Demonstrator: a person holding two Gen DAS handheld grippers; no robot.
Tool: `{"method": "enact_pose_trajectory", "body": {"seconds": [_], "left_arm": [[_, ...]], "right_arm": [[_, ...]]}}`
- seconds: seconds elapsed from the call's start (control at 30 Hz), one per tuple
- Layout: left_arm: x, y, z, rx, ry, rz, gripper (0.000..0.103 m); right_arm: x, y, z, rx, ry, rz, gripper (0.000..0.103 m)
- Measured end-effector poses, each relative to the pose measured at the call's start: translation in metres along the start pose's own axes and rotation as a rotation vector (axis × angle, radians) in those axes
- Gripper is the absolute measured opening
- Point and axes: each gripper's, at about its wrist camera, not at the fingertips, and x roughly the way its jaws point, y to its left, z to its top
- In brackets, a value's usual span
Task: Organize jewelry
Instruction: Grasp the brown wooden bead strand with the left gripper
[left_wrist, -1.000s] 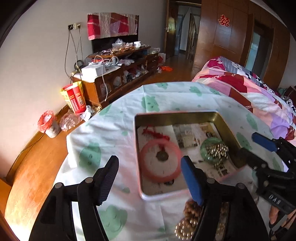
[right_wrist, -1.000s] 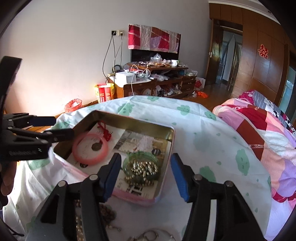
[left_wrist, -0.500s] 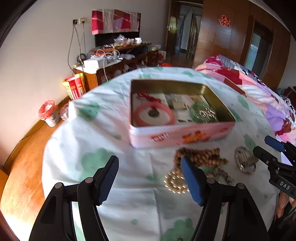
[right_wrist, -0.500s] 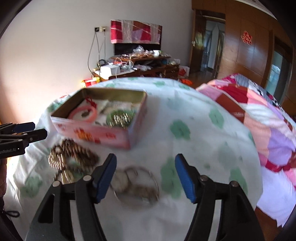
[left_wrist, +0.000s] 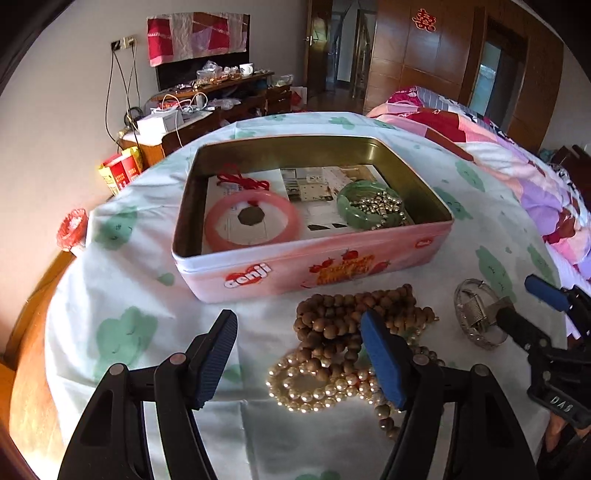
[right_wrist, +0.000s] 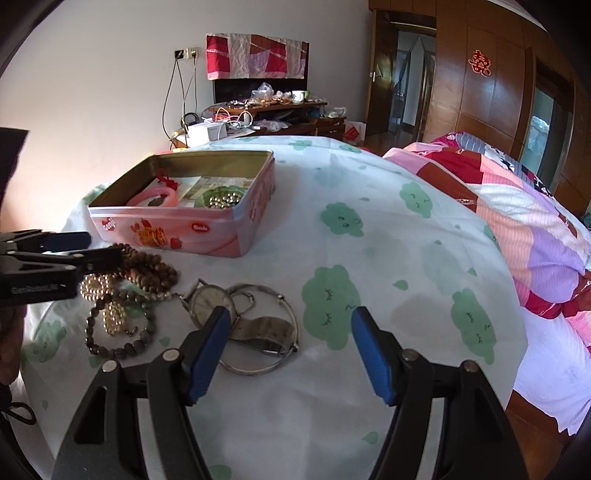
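Observation:
A pink tin box (left_wrist: 310, 271) (right_wrist: 207, 236) stands open on the table. Inside it lie a pink bangle (left_wrist: 253, 221), a green bangle (left_wrist: 351, 199) and small gold beads (left_wrist: 380, 205). In front of the box lie brown wooden beads (left_wrist: 354, 314) (right_wrist: 147, 269), a pearl bracelet (left_wrist: 314, 387) (right_wrist: 94, 286), a dark bead bracelet (right_wrist: 118, 347), a wristwatch (right_wrist: 212, 302) (left_wrist: 476, 314) and a silver bangle (right_wrist: 269, 332). My left gripper (left_wrist: 299, 354) is open above the beads. My right gripper (right_wrist: 290, 350) is open, empty, its left finger over the watch.
The round table has a white cloth with green clouds (right_wrist: 369, 229). A bed with a patchwork quilt (right_wrist: 517, 206) stands to the right. A cluttered wooden cabinet (right_wrist: 266, 114) lines the far wall. A red bin (left_wrist: 72, 230) stands on the floor at left.
Both grippers have drawn back from over the box toward the near table edge and lowered. The loose jewelry in front of the box has come into view. Both stayed open.

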Motion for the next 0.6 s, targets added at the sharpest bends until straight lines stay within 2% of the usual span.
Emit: {"method": "enact_pose_trajectory", "body": {"seconds": [0.03, 0.07, 0.1, 0.27, 0.6], "left_arm": [[-0.001, -0.001, -0.001, 0.011, -0.002, -0.010, 0.056], [-0.002, -0.003, -0.002, 0.021, 0.002, -0.021, 0.023], [0.000, -0.004, -0.003, 0.032, 0.020, -0.034, 0.007], [-0.005, -0.006, -0.009, 0.039, 0.014, -0.061, 0.006], [-0.045, 0.009, -0.002, -0.010, -0.092, -0.090, 0.006]], "right_arm": [[0.001, 0.000, -0.001, -0.001, 0.003, 0.000, 0.070], [0.002, 0.001, -0.002, -0.002, 0.005, 0.000, 0.070], [0.003, 0.001, -0.003, -0.001, 0.009, 0.000, 0.070], [0.002, 0.000, -0.004, 0.008, 0.007, 0.000, 0.070], [0.000, -0.003, -0.003, 0.031, -0.005, 0.004, 0.070]]}}
